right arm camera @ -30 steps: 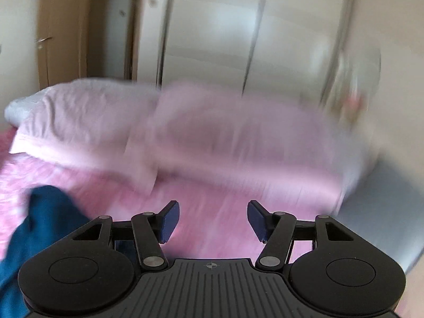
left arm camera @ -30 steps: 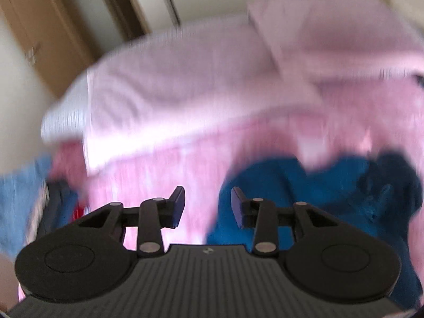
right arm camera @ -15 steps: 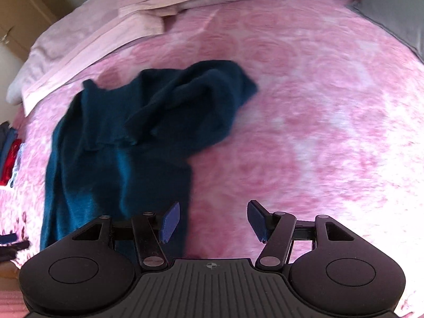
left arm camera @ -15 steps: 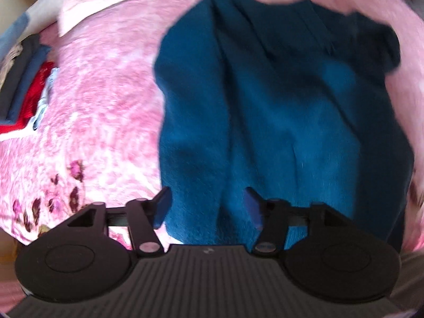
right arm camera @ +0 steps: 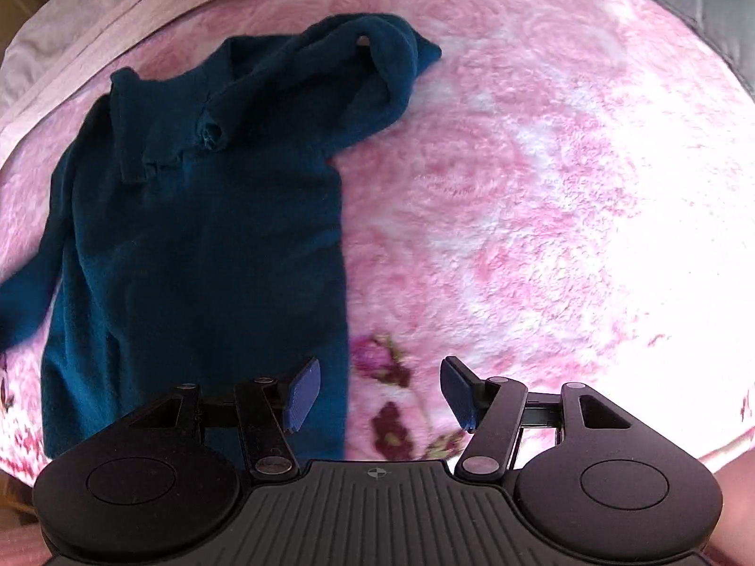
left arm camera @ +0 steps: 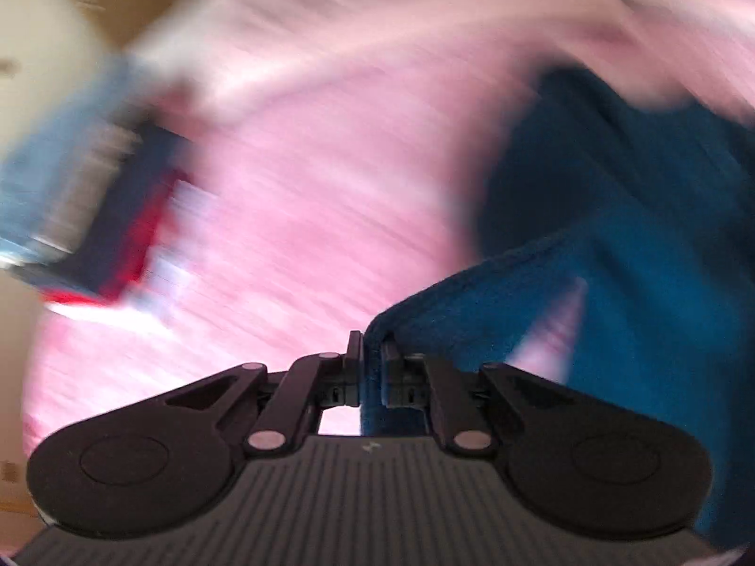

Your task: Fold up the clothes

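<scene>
Nearest in the left wrist view, the left gripper (left arm camera: 373,353) is clamped on a folded edge of a teal sweater (left arm camera: 637,236), the knit bunched between the two closed fingers and lifting off the bed. The rest of this view is streaked with motion blur. Beyond the grip, the sweater trails off to the right over a pink blanket (left arm camera: 306,217). A blurred stack of blue and red clothes (left arm camera: 118,217) sits at the far left, with pale pink pillows (left arm camera: 377,23) behind.

In the right wrist view, the right gripper (right arm camera: 377,394) points down at the bed with its blue-padded fingers apart and nothing between them. Its left finger hangs over the sweater's lower right corner. Further off, the sweater lies roughly flat, body towards the camera, one sleeve rumpled in a heap near the collar.

The step appears to be taking hold of the garment to spread or fold it. The next move likely calls for the right gripper to close on the hem corner beneath it.
</scene>
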